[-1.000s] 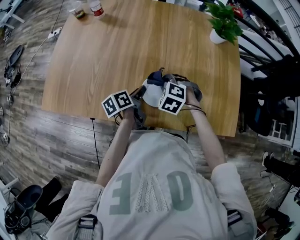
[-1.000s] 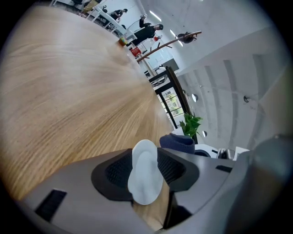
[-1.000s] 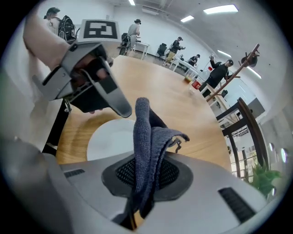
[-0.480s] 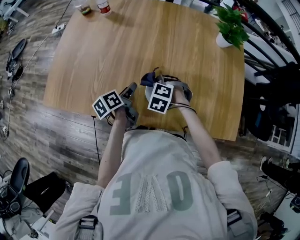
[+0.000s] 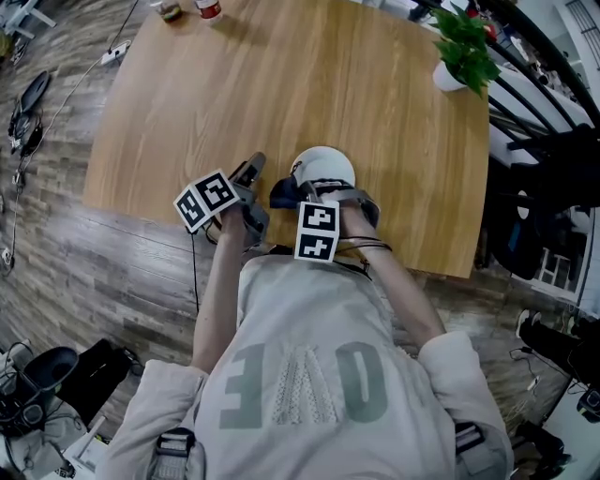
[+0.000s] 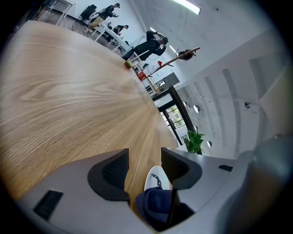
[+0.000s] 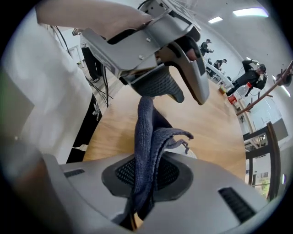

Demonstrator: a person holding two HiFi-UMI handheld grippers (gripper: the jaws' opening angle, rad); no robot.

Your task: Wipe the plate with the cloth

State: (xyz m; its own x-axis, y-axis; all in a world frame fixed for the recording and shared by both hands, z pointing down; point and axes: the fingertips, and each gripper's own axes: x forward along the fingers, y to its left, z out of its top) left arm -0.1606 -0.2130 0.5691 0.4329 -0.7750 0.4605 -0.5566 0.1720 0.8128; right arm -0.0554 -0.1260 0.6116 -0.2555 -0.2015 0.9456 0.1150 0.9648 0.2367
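A white plate [image 5: 325, 167] lies on the wooden table [image 5: 187, 103] near its front edge. At the plate's near-left rim hangs a dark blue cloth [image 5: 283, 194], with my right gripper [image 5: 302, 197] shut on it. In the right gripper view the cloth [image 7: 146, 137] rises out of the closed jaws [image 7: 143, 183] towards the left gripper's pad [image 7: 158, 87]. My left gripper [image 5: 249, 172] stands just left of the plate. Its jaws have just been opening and hold nothing. Beyond the left gripper's [image 6: 144, 162] gap, plate [image 6: 155, 177] and cloth [image 6: 155, 205] show.
A potted plant [image 5: 461, 49] stands at the table's far right corner. A bottle [image 5: 208, 9] and a jar [image 5: 169, 11] stand at the far left corner. The table's front edge runs just below both grippers. Cables and gear lie on the floor at left.
The right gripper has drawn back towards the person with the cloth, uncovering the plate. The left gripper has shifted left, away from the plate.
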